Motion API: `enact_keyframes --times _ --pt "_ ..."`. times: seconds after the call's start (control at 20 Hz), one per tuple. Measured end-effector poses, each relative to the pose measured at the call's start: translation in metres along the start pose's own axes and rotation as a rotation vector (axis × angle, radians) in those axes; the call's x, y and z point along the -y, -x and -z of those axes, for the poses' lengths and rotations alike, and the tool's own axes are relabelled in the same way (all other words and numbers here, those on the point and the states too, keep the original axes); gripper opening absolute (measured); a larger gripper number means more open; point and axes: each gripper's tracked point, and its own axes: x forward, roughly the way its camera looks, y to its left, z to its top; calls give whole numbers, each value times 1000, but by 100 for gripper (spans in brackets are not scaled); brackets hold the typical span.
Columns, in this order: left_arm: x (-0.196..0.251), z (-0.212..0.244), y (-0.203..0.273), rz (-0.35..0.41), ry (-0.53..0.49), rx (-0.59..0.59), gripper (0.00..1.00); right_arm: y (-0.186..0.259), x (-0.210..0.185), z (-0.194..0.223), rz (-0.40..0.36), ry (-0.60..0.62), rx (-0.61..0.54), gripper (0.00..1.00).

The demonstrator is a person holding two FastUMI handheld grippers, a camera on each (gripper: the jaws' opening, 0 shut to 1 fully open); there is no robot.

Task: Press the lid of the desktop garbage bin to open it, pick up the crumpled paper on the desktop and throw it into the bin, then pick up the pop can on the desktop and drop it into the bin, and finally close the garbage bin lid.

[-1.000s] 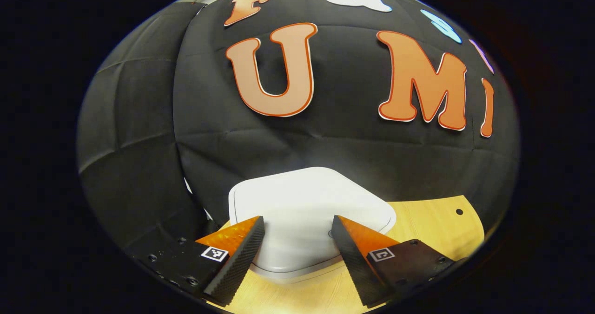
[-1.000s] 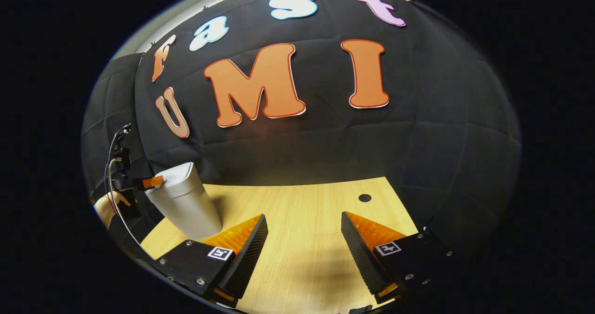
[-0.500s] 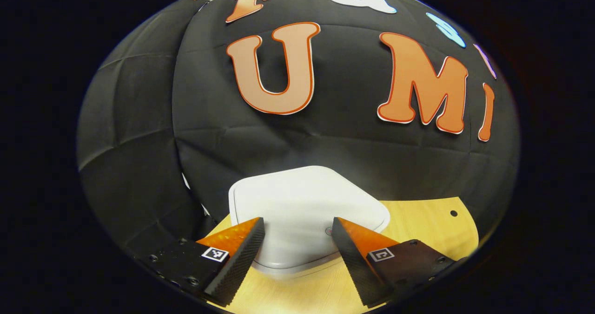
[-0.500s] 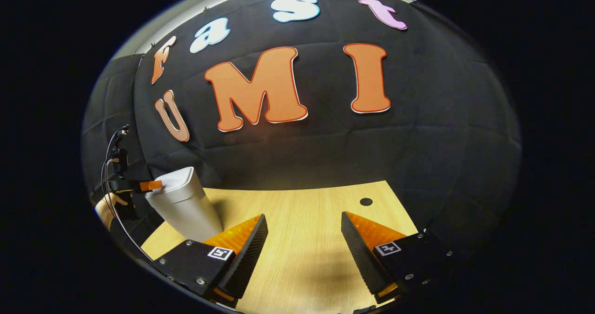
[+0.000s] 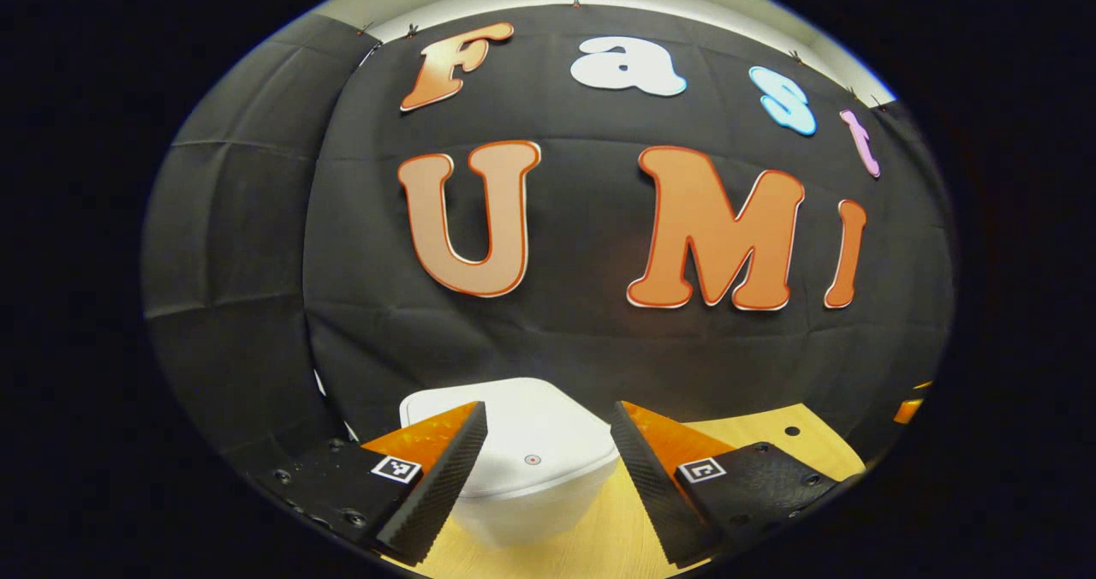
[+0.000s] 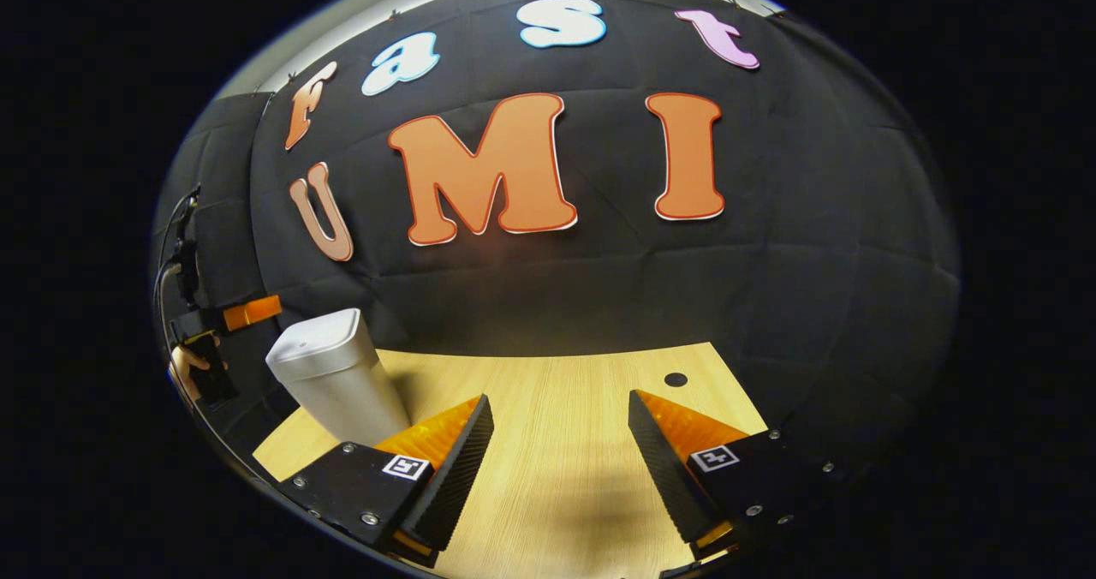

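The white garbage bin (image 5: 531, 476) stands on the wooden desk with its lid (image 5: 514, 442) down flat; a small round button shows on the lid's near side. My left gripper (image 5: 548, 459) hovers open above and in front of the bin, not touching it. In the right gripper view the same bin (image 6: 338, 378) stands at the desk's left side, with the left gripper (image 6: 248, 312) held by a hand (image 6: 184, 365) above and to its left. My right gripper (image 6: 561, 450) is open over bare desk with nothing between its fingers.
The light wooden desk (image 6: 565, 390) has a small dark hole (image 6: 676, 379) near its back right. The black cloth wall rises right behind the bin and the desk's far edge.
My left gripper has lifted up and back off the bin lid, so the bin looks smaller and lower. The lid stays down. The right gripper has barely moved.
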Motion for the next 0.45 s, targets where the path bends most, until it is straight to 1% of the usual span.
enact_keyframes --times 0.15,0.3,0.45 --pt "17 -5 19 38 -17 42 93 5 -4 -6 26 12 55 95" --pt "31 2 33 70 -11 43 93 12 -2 -16 54 -2 115 95" --pt "32 8 38 66 -19 36 93 14 -3 -16 64 11 136 94"
